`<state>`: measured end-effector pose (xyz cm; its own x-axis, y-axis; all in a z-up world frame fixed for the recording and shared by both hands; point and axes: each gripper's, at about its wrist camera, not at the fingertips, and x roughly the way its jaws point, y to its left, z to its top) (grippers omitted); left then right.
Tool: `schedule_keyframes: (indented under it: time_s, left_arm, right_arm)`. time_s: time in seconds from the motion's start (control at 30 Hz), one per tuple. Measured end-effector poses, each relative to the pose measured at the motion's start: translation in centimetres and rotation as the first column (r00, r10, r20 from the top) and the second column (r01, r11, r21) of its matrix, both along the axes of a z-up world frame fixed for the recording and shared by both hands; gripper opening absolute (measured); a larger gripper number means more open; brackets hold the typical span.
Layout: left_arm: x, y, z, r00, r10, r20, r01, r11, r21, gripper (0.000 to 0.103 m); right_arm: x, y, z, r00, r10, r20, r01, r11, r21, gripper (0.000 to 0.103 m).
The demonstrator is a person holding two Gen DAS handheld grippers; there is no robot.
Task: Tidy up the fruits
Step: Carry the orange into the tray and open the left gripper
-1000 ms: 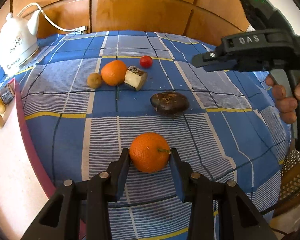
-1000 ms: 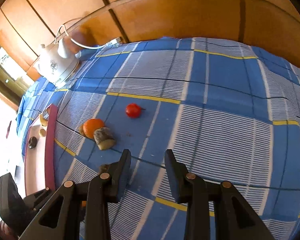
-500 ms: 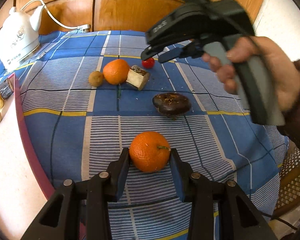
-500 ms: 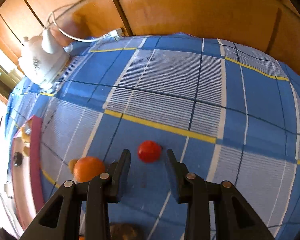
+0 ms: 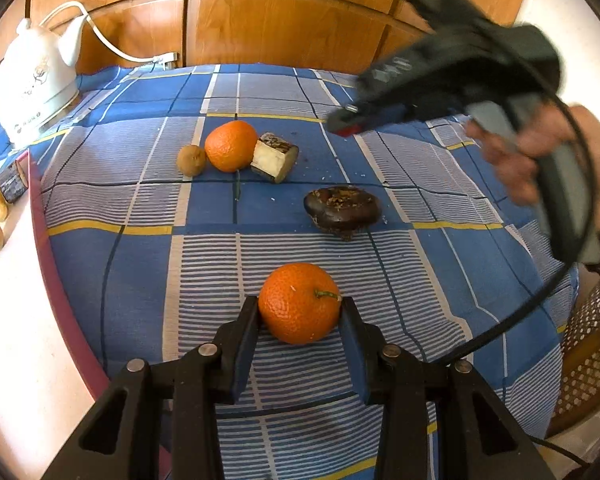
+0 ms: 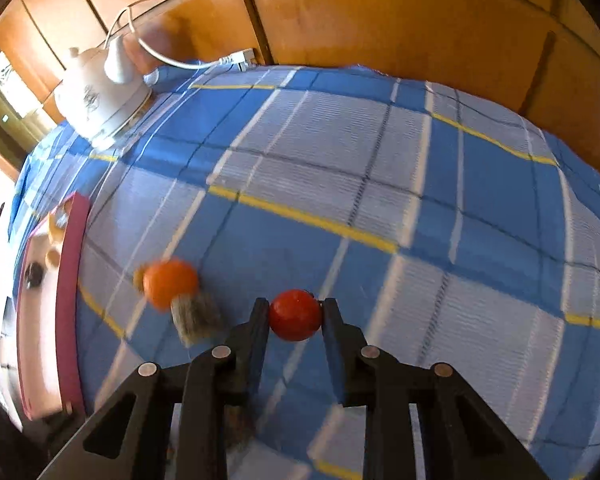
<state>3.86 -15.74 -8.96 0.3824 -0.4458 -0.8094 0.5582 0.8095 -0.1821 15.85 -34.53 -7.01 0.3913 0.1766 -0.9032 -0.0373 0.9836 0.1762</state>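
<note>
Orange and stemmed, a tangerine [image 5: 300, 303] sits on the blue checked tablecloth [image 5: 140, 272] over the tabletop, clamped between the left claw [image 5: 300, 316] fingers. Right claw [image 6: 296, 316] grips a small red tomato [image 6: 295, 314]. Farther back, another tangerine [image 5: 231, 145] touches a cut banana piece [image 5: 274, 157] and a kiwi [image 5: 191, 159].

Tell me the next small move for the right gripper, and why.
Probably lift it straight up, gently. The right gripper has both fingers against the sides of the tomato, which looks gripped, with the cloth beneath. The left gripper holds an orange, so only the right needs moving.
</note>
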Motion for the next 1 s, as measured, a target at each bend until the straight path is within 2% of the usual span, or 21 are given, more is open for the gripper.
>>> schedule_keyframes:
  time_s: [0.17, 0.3, 0.47, 0.57, 0.73, 0.83, 0.9, 1.0]
  left_arm:
    - [-0.3, 0.5, 1.0, 1.000, 0.007, 0.002, -0.007, 1.000, -0.005, 0.039]
    - [-0.5, 2.0, 3.2, 0.999, 0.035, 0.029, -0.034, 0.998, -0.055, 0.039]
    - [0.0, 6.0, 6.2, 0.987, 0.153, 0.047, -0.146, 0.980, -0.135, 0.039]
    - [1.5, 9.4, 6.5, 0.962, 0.271, 0.019, -0.265, 0.952, -0.150, 0.039]
    - [4.7, 15.4, 4.9, 0.884, 0.456, -0.105, -0.467, 0.870, -0.158, 0.039]
    - [6.5, 17.3, 3.9, 0.847, 0.518, -0.120, -0.530, 0.837, -0.134, 0.040]
    - [7.4, 17.7, 3.5, 0.835, 0.538, -0.114, -0.549, 0.828, -0.116, 0.040]
    - [9.0, 17.7, 3.2, 0.833, 0.546, -0.087, -0.553, 0.829, -0.090, 0.040]
  right_arm:
    - [-3.5, -1.1, -0.8, 1.000, 0.020, -0.023, -0.021, 0.999, -0.047, 0.027]
    - [-4.4, -1.5, -2.1, 0.999, 0.015, -0.044, -0.018, 0.997, -0.070, 0.027]
    - [-4.1, -1.4, -2.3, 0.999, 0.021, -0.039, -0.024, 0.997, -0.075, 0.027]
    - [-4.2, -1.3, -2.2, 0.999, 0.026, -0.039, -0.030, 0.996, -0.086, 0.027]
    - [-4.3, -1.1, -1.6, 1.000, 0.026, -0.013, -0.027, 0.996, -0.084, 0.027]
    - [-4.3, -1.0, -1.5, 1.000, 0.030, -0.008, -0.031, 0.996, -0.086, 0.027]
    - [-4.2, -1.0, -1.4, 1.000, 0.031, -0.006, -0.031, 0.996, -0.088, 0.027]
    - [-4.5, -1.2, -1.2, 1.000, 0.029, -0.006, -0.029, 0.996, -0.089, 0.027]
